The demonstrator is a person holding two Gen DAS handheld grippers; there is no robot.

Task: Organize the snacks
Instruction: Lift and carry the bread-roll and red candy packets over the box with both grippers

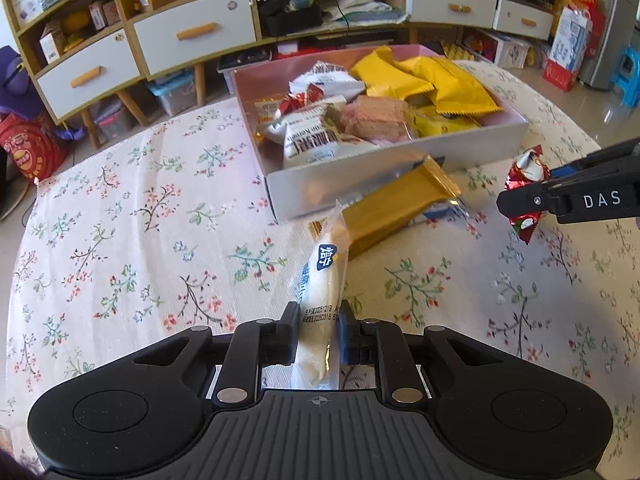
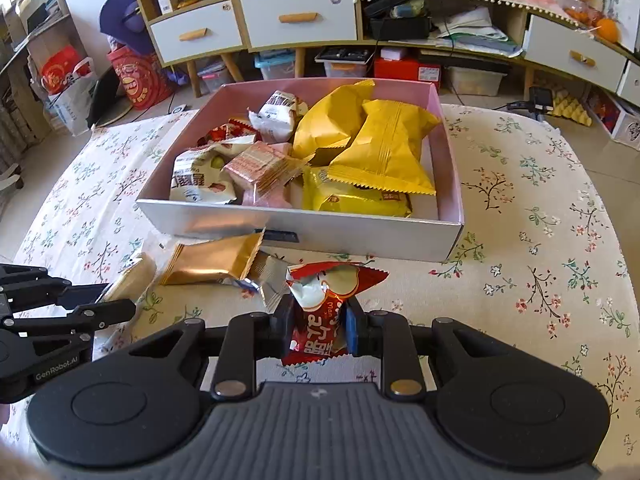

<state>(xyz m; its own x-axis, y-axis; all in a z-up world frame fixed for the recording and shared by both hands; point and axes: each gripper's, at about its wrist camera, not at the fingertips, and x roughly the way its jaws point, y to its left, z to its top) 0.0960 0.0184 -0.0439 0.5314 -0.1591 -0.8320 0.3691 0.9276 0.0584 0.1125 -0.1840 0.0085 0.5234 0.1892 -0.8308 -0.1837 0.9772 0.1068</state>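
Note:
My left gripper (image 1: 319, 330) is shut on a long white bread packet (image 1: 322, 280) and holds it over the floral tablecloth, short of the box. My right gripper (image 2: 320, 326) is shut on a red and white snack packet (image 2: 325, 300); it also shows in the left wrist view (image 1: 526, 184). The pink-lined box (image 2: 304, 232) holds several yellow, white and pink snack packets. A gold packet (image 2: 212, 258) lies on the cloth against the box's near wall, with a small silver packet (image 2: 272, 276) beside it.
The table has a floral cloth (image 1: 120, 240). Behind it stands a wooden cabinet with white drawers (image 1: 192, 36), with storage bins and red bags on the floor. The left gripper's arm (image 2: 52, 312) is at the left in the right wrist view.

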